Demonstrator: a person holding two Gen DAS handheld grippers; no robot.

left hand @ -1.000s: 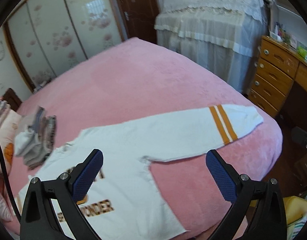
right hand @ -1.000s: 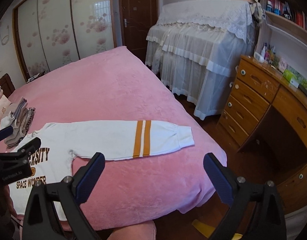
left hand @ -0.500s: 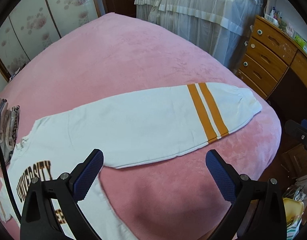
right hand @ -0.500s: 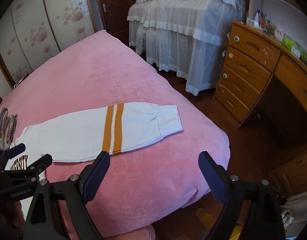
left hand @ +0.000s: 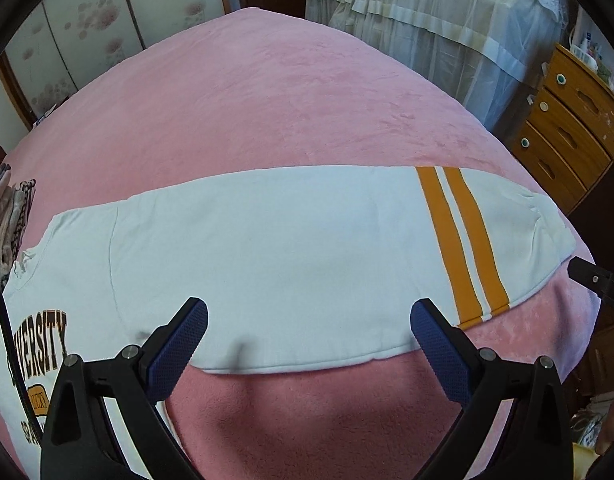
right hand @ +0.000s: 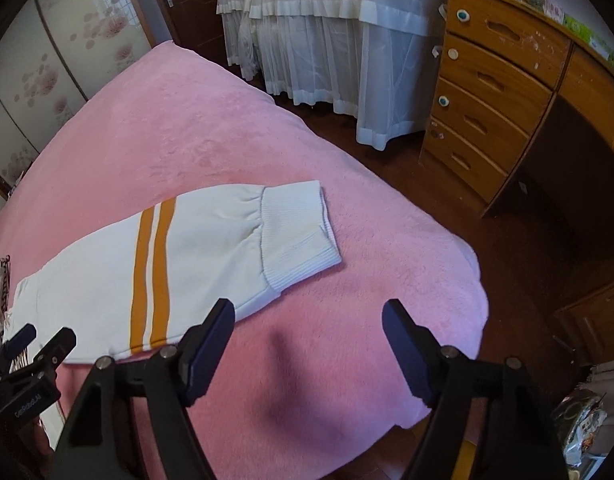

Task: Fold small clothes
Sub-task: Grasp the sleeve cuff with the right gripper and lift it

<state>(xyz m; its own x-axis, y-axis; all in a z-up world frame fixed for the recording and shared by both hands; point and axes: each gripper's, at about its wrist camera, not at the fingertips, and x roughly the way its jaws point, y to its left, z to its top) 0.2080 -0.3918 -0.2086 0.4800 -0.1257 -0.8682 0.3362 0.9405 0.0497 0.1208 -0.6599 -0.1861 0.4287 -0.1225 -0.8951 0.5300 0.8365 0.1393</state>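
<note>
A white sweatshirt (left hand: pixel 267 248) lies flat on the pink bed (left hand: pixel 267 92), one long sleeve stretched to the right with two orange stripes (left hand: pixel 459 248) and brown lettering (left hand: pixel 39 344) on the chest at lower left. My left gripper (left hand: pixel 309 336) is open and empty, just above the sleeve's near edge. In the right wrist view the sleeve's ribbed cuff (right hand: pixel 299 236) lies just ahead and left of my right gripper (right hand: pixel 307 332), which is open and empty over the pink blanket. The left gripper also shows at lower left there (right hand: pixel 31 344).
A pile of folded small clothes (left hand: pixel 11 216) sits at the bed's left edge. A wooden chest of drawers (right hand: pixel 491 96) and a white lace-covered piece of furniture (right hand: pixel 331 40) stand beyond the bed's right side. The bed's corner drops off just right of the cuff.
Both grippers have moved down and closer to the sleeve: the left one towards its middle, the right one towards the cuff. Both stay open.
</note>
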